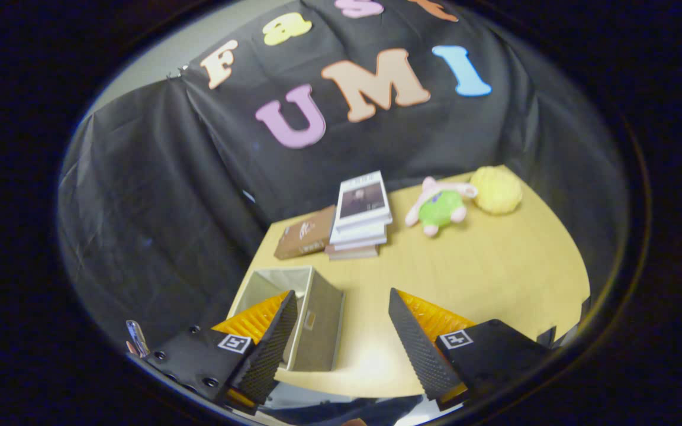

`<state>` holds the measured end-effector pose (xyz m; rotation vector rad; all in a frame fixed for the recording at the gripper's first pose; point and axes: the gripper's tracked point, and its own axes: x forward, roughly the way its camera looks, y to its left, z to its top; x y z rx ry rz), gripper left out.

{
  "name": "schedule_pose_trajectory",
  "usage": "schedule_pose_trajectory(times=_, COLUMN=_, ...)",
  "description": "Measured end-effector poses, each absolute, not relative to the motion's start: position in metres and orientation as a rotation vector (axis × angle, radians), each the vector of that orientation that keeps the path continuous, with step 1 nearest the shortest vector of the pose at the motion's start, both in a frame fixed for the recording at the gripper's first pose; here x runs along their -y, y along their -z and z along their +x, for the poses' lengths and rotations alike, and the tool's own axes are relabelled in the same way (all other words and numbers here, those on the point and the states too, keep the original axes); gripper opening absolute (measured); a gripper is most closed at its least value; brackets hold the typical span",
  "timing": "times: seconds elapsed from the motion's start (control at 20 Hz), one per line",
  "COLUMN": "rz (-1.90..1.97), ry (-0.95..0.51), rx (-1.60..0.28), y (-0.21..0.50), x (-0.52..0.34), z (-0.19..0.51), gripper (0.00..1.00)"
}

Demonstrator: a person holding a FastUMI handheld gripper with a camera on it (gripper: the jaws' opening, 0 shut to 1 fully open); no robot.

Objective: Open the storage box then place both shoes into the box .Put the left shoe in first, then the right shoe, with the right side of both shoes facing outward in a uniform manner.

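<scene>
Gripper view, and the hand-held gripper (341, 331) hangs above the near end of the table (495, 278) with its fingers spread wide apart and nothing between them. Lower left of the frame, the storage box (311, 319), a grey fabric cube, stands on the table right beside the left finger, which covers part of its mouth; what can be seen of the top looks open already, pale lining showing inside, though whether a lid or flap is folded away I cannot tell. No shoes to be picked out anywhere on the table from here, so I judge we are at the very start, somewhere around the opening step or just past it, with the left shoe yet to be fetched. Centre of the frame, beyond the fingers, a stack of books (360, 219) with a brown book (305, 234) leaning at its side; to the upper right a plush toy (440, 207) in green and pink, and a yellow fluffy ball (496, 189) just beside it, all well apart from the box. Next move, as I read it: confirm the box mouth is fully clear, then turn the gripper to find the left shoe.
</scene>
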<state>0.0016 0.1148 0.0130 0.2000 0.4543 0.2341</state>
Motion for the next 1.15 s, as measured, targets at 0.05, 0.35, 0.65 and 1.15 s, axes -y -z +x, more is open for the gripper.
schedule_pose_trajectory(times=0.05, rz=0.194, ry=-0.228, rx=-0.385, y=-0.030, x=-0.102, z=0.003, gripper=0.99)
schedule_pose_trajectory(times=0.35, rz=0.127, ry=-0.189, rx=-0.074, y=-0.099, x=-0.059, z=0.002, gripper=0.99)
schedule_pose_trajectory(times=0.65, rz=0.034, ry=-0.141, rx=0.129, y=-0.124, x=-0.034, z=-0.013, gripper=0.98)
schedule_pose_trajectory(times=1.15, rz=-0.022, ry=-0.075, rx=0.173, y=-0.113, x=-0.008, z=-0.022, gripper=0.98)
